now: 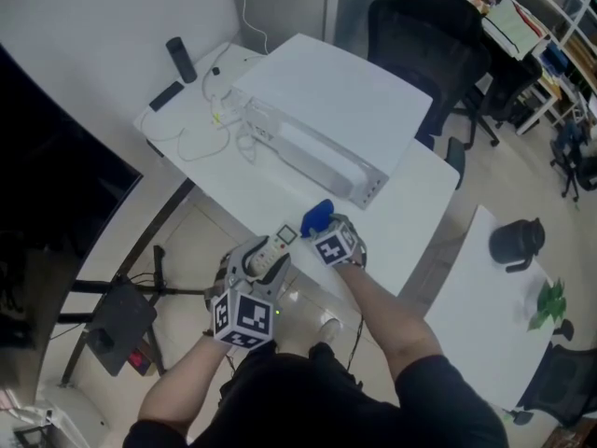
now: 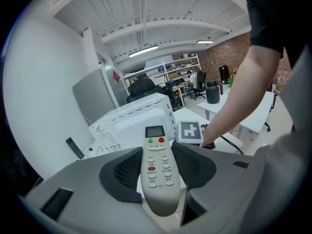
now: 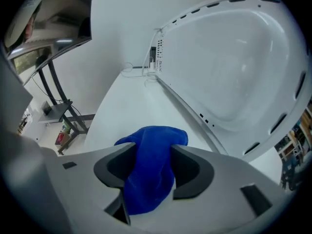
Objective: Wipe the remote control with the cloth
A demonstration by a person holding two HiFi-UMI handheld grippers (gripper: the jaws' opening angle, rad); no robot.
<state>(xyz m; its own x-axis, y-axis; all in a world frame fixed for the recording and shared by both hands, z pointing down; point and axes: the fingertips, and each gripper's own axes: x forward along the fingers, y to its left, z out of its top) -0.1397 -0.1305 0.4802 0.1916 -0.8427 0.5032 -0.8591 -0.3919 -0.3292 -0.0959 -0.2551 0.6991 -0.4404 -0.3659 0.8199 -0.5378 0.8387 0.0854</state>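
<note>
**Blue cloth in one gripper, grey remote in the other, at the table's near edge**

Grey-white and button side up, the remote sits lengthwise between the jaws of the left gripper. Both dark pads are clamped against its sides. Its small display and its green and red buttons stick out past the fingertips, and its rounded lower end lies back between the jaws. In the head view the remote is held in the air at the near edge of the white table, with the display end pointing towards the white appliance further back on the table.

The right gripper is grasping the cloth. The blue fabric is pinched between its two pads, with a bunch bulging out ahead of the fingertips and a fold hanging down behind them. The head view shows the cloth over the table top, near the remote's display end and to its right. Whether the cloth touches the table I cannot tell. The right gripper's marker cube appears in the left gripper view just beside the remote's display.

At the table's far corner lie a black remote, a dark cylinder and loose white cables.
</note>
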